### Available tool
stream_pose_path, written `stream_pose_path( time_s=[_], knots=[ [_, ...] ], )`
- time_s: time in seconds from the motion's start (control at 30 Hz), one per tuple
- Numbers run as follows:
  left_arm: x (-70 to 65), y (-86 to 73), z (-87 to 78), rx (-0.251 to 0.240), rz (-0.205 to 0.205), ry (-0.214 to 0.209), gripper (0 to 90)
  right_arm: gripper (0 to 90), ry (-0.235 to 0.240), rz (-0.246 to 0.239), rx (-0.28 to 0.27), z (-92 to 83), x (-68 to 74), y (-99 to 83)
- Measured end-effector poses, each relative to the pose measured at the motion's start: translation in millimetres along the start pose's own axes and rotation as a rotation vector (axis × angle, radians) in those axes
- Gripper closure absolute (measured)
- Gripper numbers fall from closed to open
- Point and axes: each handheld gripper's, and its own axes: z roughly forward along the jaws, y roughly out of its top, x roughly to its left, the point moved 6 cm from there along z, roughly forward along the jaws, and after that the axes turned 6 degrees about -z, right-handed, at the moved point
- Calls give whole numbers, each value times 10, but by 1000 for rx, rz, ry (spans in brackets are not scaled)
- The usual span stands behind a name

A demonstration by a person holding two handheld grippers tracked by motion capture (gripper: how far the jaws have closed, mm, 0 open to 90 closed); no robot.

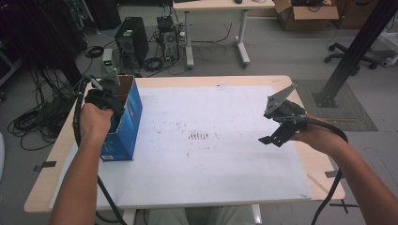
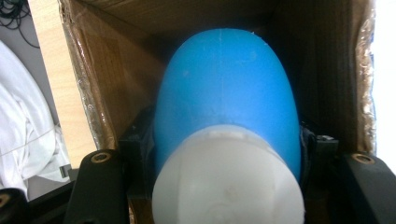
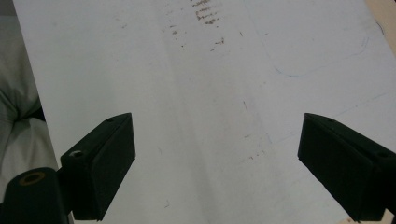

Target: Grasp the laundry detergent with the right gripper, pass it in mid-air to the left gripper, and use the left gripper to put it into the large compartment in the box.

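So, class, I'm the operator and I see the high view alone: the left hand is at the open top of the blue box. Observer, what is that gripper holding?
Observer: The left gripper is closed on a blue object with a white end, inside the box.
Operator: What is the box's inside like?
Observer: Plain brown cardboard.
Operator: And the right gripper's fingers?
Observer: The right gripper is open, wide apart above the white sheet, holding nothing.
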Motion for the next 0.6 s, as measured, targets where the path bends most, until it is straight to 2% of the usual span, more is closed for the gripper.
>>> stream_pose_path(
  time_s=[0.43,0.6],
  knots=[
    [53,17,17,7,6,-26,375,108,6,2,4,27,15,-32],
    [70,15,22,13,26,-27,363,108,10,-2,1,40,34,-11]
  ],
)
